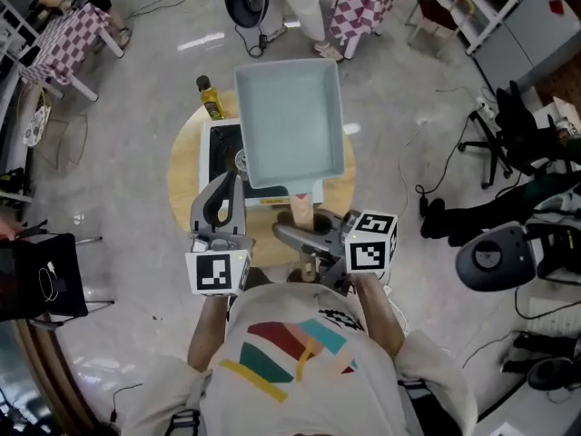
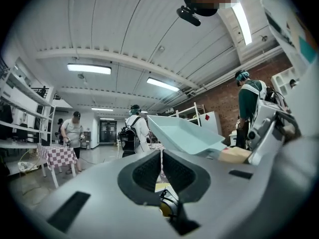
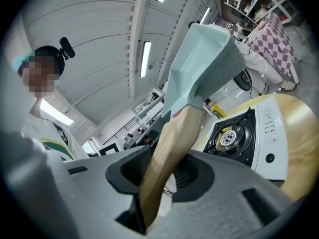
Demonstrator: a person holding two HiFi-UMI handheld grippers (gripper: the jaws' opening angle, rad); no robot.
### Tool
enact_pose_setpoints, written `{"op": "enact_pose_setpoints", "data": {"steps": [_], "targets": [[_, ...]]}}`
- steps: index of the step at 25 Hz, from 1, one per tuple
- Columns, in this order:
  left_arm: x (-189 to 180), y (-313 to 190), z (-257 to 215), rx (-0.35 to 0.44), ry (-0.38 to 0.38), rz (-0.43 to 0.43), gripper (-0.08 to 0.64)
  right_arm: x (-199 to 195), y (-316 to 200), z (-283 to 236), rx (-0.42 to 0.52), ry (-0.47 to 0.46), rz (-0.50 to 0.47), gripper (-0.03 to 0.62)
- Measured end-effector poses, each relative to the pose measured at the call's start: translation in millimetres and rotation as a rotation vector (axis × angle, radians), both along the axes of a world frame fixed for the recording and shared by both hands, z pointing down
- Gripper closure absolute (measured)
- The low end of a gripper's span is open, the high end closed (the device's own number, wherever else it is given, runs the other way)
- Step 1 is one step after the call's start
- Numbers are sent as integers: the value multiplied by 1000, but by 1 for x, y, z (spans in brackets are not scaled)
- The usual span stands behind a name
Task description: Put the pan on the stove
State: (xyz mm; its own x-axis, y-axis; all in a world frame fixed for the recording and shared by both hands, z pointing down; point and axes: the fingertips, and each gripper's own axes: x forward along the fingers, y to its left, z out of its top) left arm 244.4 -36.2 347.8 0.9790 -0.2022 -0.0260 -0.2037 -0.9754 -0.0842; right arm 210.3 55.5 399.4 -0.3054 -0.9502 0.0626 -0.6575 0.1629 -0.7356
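A square light-blue pan with a wooden handle hangs in the air above the white single-burner stove, covering most of it. My right gripper is shut on the handle. In the right gripper view the handle runs up between the jaws to the pan, with the stove below and to the right. My left gripper is shut with nothing in it, just left of the handle. In its own view the pan floats ahead to the right.
The stove stands on a small round wooden table, with a yellow bottle at its far left edge. Checked-cloth tables, a black office chair, cables and people stand around on the glossy floor.
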Motion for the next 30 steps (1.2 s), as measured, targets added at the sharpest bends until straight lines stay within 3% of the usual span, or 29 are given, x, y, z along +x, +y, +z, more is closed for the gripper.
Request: {"op": "enact_pose_setpoints", "data": {"steps": [6, 13, 19, 24, 30], "targets": [[8, -23, 0, 9, -17, -12, 548, 11, -20, -8, 31, -23, -1, 486], [4, -68, -15, 35, 16, -22, 548, 12, -54, -16, 41, -2, 24, 485], [-2, -93, -1, 10, -30, -11, 548, 3, -78, -11, 22, 12, 39, 485], [-1, -111, -7, 17, 24, -19, 548, 0, -97, -4, 1, -18, 61, 486], [-6, -127, -6, 0, 29, -31, 548, 0, -114, 6, -1, -95, 76, 486]]}}
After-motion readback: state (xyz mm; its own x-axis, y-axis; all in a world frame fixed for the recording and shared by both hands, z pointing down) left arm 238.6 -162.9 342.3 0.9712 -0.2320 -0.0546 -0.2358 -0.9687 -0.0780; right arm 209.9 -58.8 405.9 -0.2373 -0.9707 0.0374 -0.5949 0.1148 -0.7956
